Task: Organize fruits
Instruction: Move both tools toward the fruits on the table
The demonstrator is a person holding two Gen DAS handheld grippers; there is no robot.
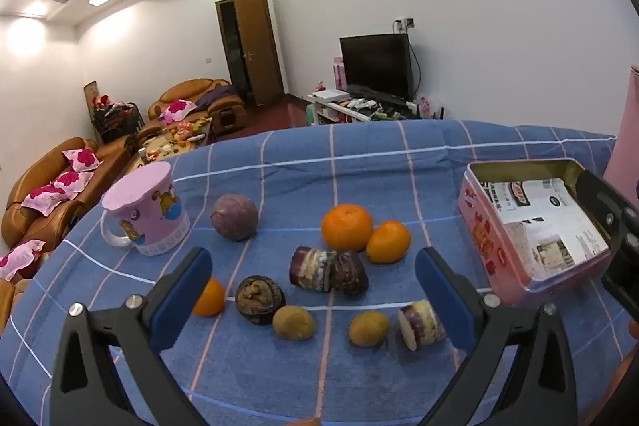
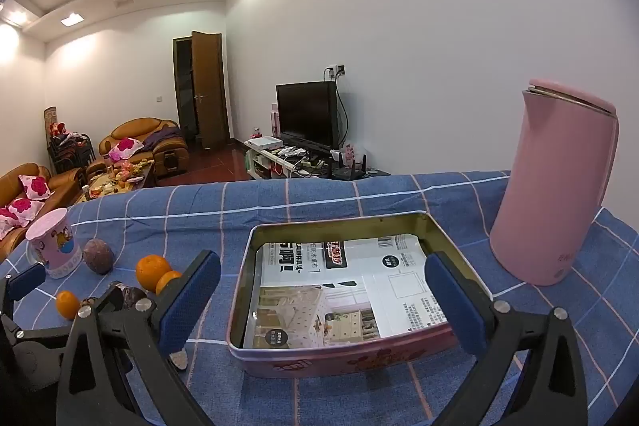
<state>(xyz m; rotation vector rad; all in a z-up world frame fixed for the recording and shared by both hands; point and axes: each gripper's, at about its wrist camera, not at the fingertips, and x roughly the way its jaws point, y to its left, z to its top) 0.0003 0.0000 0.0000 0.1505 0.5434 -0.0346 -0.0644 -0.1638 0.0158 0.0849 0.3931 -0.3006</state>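
Several fruits lie on the blue checked cloth: two oranges touching each other, a small orange behind my left finger, a purple passion fruit, dark cut pieces, and two brownish-yellow round fruits. My left gripper is open and empty, just above and in front of the fruits. A pink tin lined with printed paper stands to the right, with no fruit in it. My right gripper is open and empty above the tin's near side.
A pink cartoon mug stands upside down at the left. A tall pink kettle stands right of the tin. The table's far edge drops to a living room with sofas and a TV.
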